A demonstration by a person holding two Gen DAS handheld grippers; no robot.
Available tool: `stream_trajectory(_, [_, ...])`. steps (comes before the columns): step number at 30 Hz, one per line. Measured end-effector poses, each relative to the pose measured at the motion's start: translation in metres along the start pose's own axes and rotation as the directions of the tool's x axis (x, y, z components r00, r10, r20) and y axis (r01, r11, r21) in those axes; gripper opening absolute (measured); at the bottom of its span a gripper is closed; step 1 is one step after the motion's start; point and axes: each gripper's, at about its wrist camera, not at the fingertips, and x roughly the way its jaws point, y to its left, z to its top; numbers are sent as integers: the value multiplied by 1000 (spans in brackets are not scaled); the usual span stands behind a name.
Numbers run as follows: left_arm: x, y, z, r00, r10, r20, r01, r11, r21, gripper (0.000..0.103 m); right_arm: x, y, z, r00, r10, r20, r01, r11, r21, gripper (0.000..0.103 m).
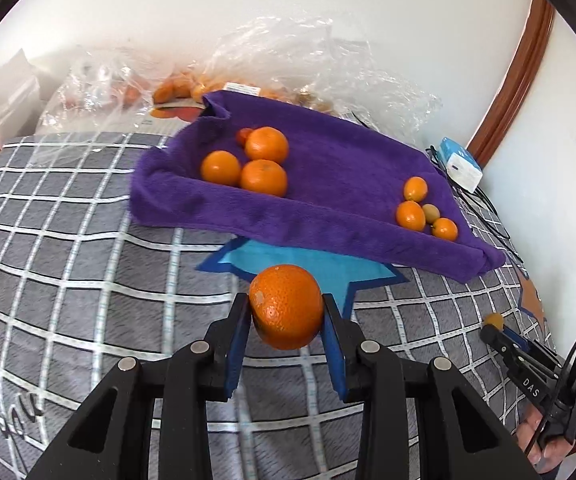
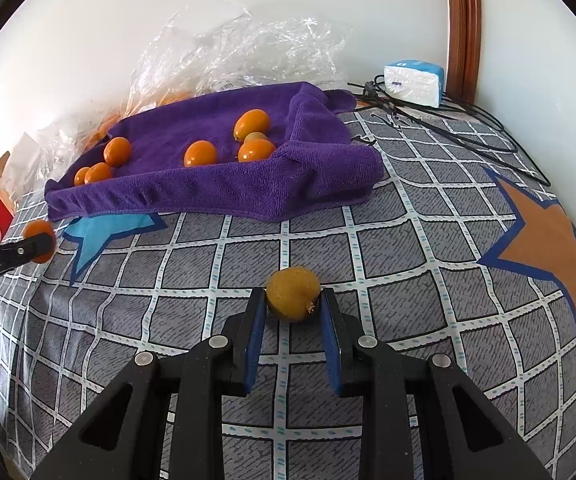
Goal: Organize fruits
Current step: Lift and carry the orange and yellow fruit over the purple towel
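Fruits split by kind on purple towel [image 1: 328, 184]: three mandarins [image 1: 263, 178] bunched at towel's far-left end, small kumquats [image 1: 410, 216] clustered at right end, one dull yellow-green piece among them. Left gripper [image 1: 285, 316] clamped on a large mandarin [image 1: 285, 306], blue pads [image 1: 237, 344] pressing both flanks, jaws narrowed to fruit width, fruit held clear of checked bedspread [image 1: 87, 272] just short of towel's near raised edge. Right gripper [image 2: 292, 304] closed on a small yellow-brown fruit [image 2: 292, 293], probably a dull kumquat, gripped at the very fingertips, above bedspread, well apart from towel. Step in hand, as judged: carry mandarin to the mandarin bunch. To do well: lift enough to clear rolled towel edge before crossing, since a snag there could tip the edge and roll fruit out; approach bunch from open side rather than from above, to avoid knocking the three already down; lower until fruit rests on towel nap, then ease jaws apart slowly, since round fruit rolls readily and towel sags toward centre. Right-hand fruit sits far forward in pads, so grip looks marginal; best kept level until delivered to kumquat end. Clear plastic bags [image 2: 247, 48] behind towel hold more fruit.
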Motion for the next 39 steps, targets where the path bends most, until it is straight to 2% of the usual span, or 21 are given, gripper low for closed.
stream_trajectory(3, [-7, 8, 0, 1000, -1, 4, 1, 1000, -10, 33, 0, 5, 0, 1000, -31, -5, 31, 999, -16, 27])
stream_trajectory(7, [-17, 18, -1, 1000, 5, 15, -5, 1000, -20, 33, -4, 12, -2, 999, 30, -16, -30, 1000, 7, 27])
stream_trajectory(15, [-33, 36, 8, 999, 29, 35, -27, 998, -54, 33, -12, 49, 4, 1000, -2, 10, 3, 997, -74, 27])
stream_trajectory(26, [-49, 41, 36, 997, 8, 73, -2, 997, -76, 33, -30, 63, 46, 998, 18, 66, -13, 997, -70, 27])
stream_trajectory(39, [-36, 35, 76, 997, -1, 83, 7, 998, -67, 33, -26, 59, 91, 994, 13, 107, -9, 999, -38, 27])
